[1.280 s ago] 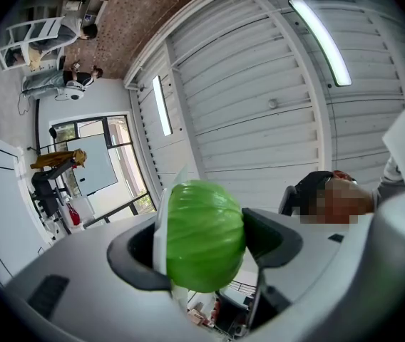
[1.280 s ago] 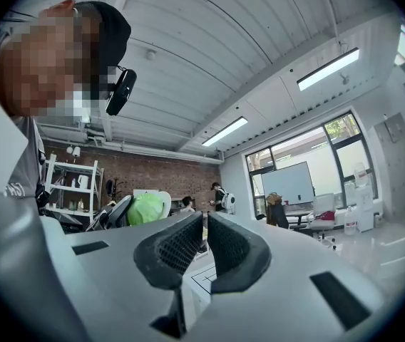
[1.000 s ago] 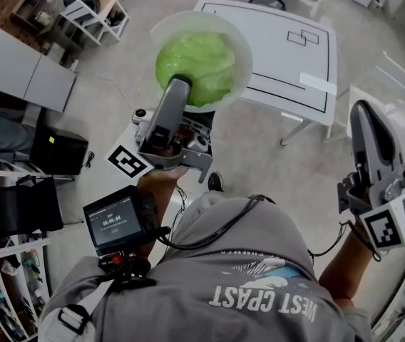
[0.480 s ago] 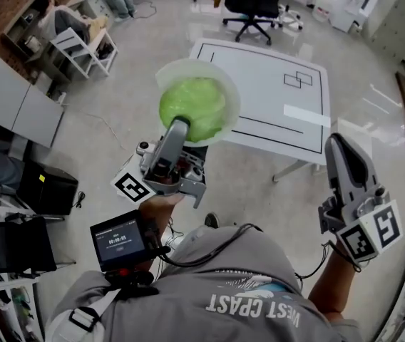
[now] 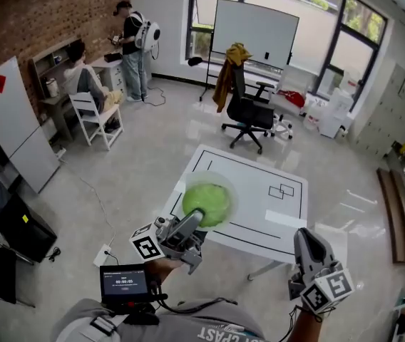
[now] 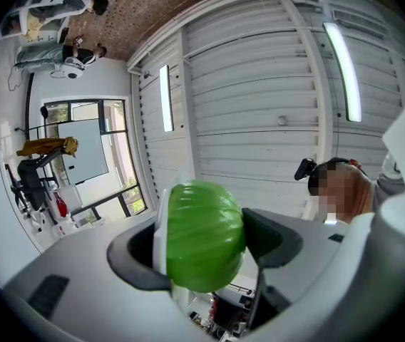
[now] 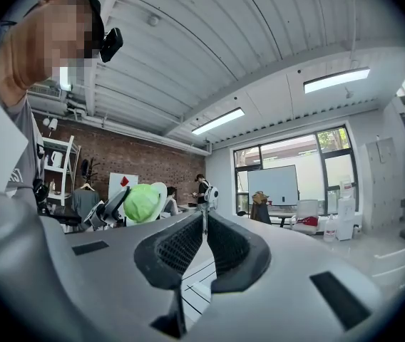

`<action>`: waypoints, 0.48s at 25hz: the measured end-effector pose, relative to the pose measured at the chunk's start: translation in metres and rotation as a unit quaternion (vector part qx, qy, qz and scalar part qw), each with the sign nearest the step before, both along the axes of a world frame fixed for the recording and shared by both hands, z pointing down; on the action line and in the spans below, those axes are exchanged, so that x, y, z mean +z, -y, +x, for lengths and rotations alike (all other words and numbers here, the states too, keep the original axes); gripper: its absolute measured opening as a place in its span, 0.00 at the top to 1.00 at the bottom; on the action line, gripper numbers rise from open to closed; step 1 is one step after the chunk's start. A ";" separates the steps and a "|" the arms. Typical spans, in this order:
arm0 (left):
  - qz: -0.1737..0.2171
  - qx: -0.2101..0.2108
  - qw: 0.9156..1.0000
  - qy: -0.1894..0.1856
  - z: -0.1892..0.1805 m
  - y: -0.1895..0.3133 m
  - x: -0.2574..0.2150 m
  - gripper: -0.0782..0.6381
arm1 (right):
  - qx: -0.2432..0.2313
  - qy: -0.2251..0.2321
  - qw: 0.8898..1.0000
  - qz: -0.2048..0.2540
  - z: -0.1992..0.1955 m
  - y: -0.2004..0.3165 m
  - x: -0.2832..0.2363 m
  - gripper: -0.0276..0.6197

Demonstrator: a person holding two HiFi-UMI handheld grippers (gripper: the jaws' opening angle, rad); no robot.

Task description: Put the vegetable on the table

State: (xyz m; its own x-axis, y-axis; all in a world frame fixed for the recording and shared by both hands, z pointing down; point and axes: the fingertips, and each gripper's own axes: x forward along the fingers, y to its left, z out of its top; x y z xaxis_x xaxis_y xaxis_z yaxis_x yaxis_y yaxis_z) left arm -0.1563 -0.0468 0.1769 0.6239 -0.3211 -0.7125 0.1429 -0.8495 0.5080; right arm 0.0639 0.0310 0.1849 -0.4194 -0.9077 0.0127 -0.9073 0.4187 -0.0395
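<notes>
The green vegetable (image 5: pixel 207 204), a round leafy head backed by a white bowl, is raised in the air before the near left corner of the white table (image 5: pixel 259 204). My left gripper (image 5: pixel 194 218) is shut on it from below. In the left gripper view the vegetable (image 6: pixel 202 234) fills the gap between both jaws, with the bowl's white rim against the left one. My right gripper (image 5: pixel 308 242) hangs at the lower right near the table's front edge, shut and empty. In the right gripper view my right gripper (image 7: pixel 204 219) has its tips together, and the vegetable (image 7: pixel 140 202) shows off to the left.
Black lines and two small rectangles mark the table top. A black office chair (image 5: pixel 249 112) and a whiteboard (image 5: pixel 254 30) stand beyond it. Two people (image 5: pixel 135 45) are at a desk far left beside a white chair (image 5: pixel 95 116). Wooden boards (image 5: pixel 395 212) lie at right.
The head view has lifted from steeply down to out across the room. The table, both grippers and the vegetable now sit lower and smaller in it. The left grip is unchanged.
</notes>
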 end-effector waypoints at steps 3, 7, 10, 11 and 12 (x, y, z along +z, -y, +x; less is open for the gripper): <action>-0.004 -0.010 1.000 0.000 0.010 0.006 0.004 0.45 | -0.010 -0.002 1.000 0.002 0.011 0.008 0.001 0.94; -0.006 -0.025 1.000 -0.002 0.028 0.015 0.003 0.45 | -0.027 0.002 1.000 0.009 0.032 0.025 -0.001 0.94; -0.010 -0.037 0.999 -0.007 0.045 0.021 0.003 0.45 | -0.041 0.008 0.999 0.005 0.052 0.040 0.002 0.94; -0.013 -0.040 0.999 -0.014 0.051 0.024 0.002 0.45 | -0.047 0.008 0.999 0.005 0.059 0.046 0.002 0.94; -0.018 -0.040 0.999 -0.027 0.058 0.028 0.001 0.45 | -0.054 0.005 0.999 0.004 0.066 0.052 0.002 0.94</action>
